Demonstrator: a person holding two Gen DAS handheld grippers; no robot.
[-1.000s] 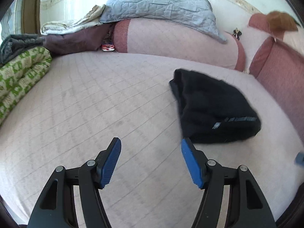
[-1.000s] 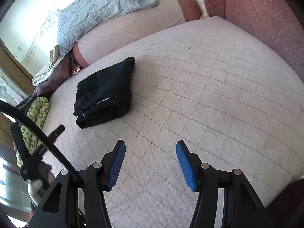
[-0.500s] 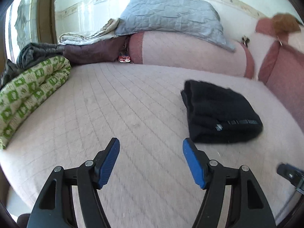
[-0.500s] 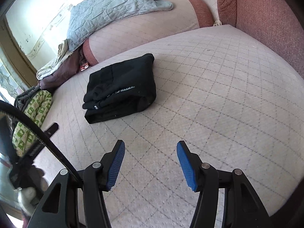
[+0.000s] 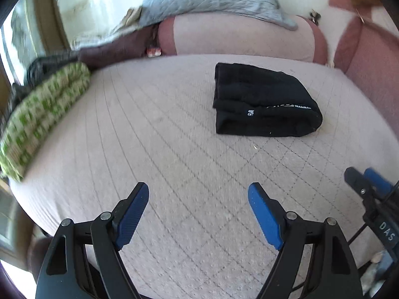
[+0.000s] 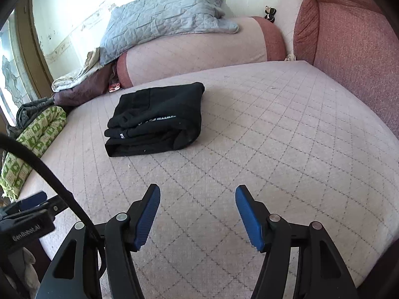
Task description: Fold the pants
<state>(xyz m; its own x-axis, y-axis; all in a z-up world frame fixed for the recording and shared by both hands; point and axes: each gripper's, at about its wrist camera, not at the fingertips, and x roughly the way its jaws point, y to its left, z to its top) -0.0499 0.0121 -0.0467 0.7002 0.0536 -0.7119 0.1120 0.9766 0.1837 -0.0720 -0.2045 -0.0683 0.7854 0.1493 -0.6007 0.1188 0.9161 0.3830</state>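
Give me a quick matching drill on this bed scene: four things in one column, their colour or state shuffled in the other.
Things:
1. pants
2. quilt
3. rolled blanket
4. left gripper

States:
A. green and white pattern
B. grey-blue, draped over the bolster
C. black, folded, lying on the mattress
D. jaws opening, nothing between them

Pairs: 1-C, 2-B, 3-A, 4-D

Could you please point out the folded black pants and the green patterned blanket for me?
folded black pants (image 6: 159, 122), right wrist view, top layer.
green patterned blanket (image 5: 42, 114), left wrist view, middle of roll.
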